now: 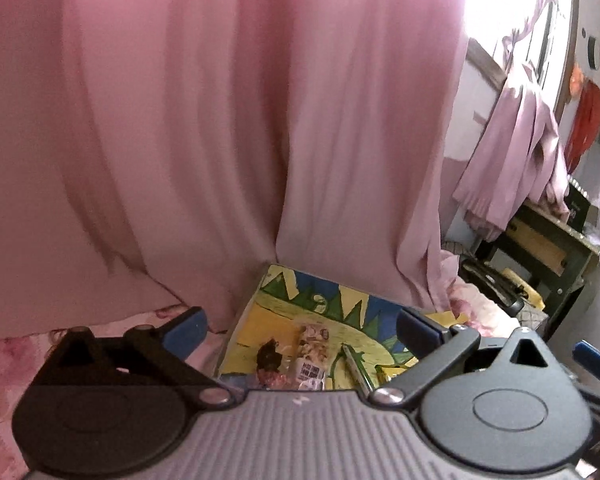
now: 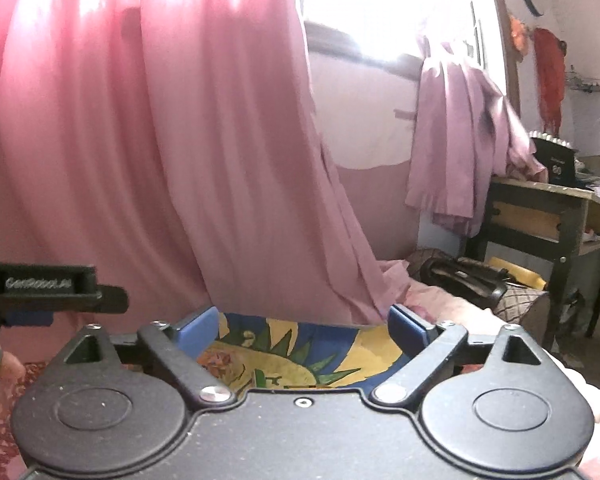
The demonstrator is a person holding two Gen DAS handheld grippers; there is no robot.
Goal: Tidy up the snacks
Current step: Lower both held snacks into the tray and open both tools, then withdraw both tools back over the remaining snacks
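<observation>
In the left wrist view a painted yellow, green and blue board (image 1: 284,312) lies on the bed. On it lie a long clear snack packet (image 1: 312,354), a dark snack (image 1: 269,356), a pink wrapper (image 1: 274,380) and a pen (image 1: 354,364). My left gripper (image 1: 300,330) is open and empty, held above the board's near part. My right gripper (image 2: 306,326) is open and empty, above the same board (image 2: 340,352). The left gripper's body (image 2: 52,288) shows at the left of the right wrist view.
A pink curtain (image 1: 220,140) hangs close behind the board. Pink floral bedding (image 1: 4,360) lies at the left. A dark wooden table (image 2: 540,216) stands at the right with a black bag (image 2: 464,276) beside it. A bright window (image 2: 380,0) is behind.
</observation>
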